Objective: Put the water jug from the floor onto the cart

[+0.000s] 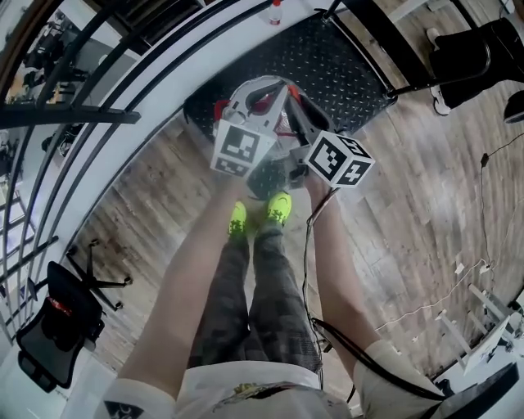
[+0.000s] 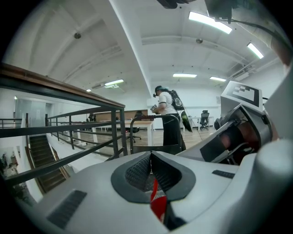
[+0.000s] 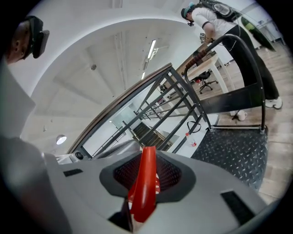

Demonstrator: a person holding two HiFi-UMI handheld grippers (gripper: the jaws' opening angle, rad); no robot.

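Close beside the cart (image 1: 344, 65), the right gripper (image 3: 147, 172) gripped a red plastic handle (image 3: 143, 187) between part-open jaws, while the left gripper (image 2: 151, 176), fully closed, pinched a thin red strip (image 2: 158, 203).

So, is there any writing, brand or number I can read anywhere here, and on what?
No text can be read.
Left cube, right cube: black-and-white square patterns, no letters.
Bottle label: too small.
Red mark on the chair: too blurred.
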